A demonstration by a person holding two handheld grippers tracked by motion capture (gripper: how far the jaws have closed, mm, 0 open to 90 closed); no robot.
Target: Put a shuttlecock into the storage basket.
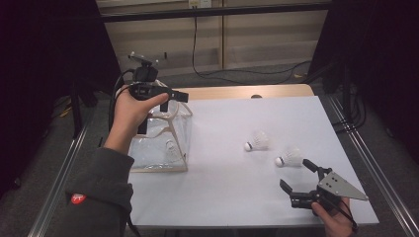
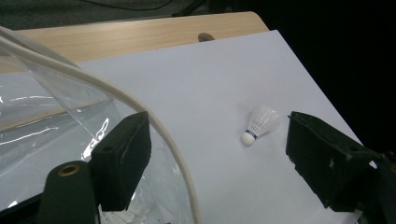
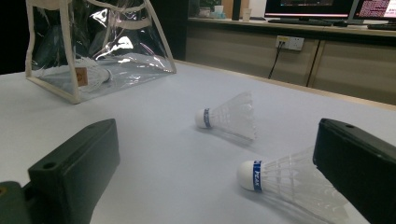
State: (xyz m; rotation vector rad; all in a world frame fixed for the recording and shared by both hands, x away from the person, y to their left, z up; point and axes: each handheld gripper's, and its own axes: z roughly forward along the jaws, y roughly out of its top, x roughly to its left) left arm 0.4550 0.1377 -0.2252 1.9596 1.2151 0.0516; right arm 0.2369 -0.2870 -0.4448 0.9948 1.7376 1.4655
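Left hand-held gripper (image 1: 168, 101): jaws spread, at the clear bag's (image 1: 165, 143) rim.
Right hand-held gripper (image 1: 298, 176): spread, empty.
Nearest shuttlecock (image 1: 290, 157): just ahead of right jaws; second shuttlecock (image 1: 257, 141) beyond.
Risk: light shuttlecock may roll if nudged.

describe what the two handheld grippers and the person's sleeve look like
Both are black two-jaw grippers with blocky rectangular jaws. The left gripper carries a small clamp-like mount on top and a black cable looping from its back. The right gripper bears a grey three-cornered plate with small holes. The left arm wears a dark grey sleeve with a small red patch.
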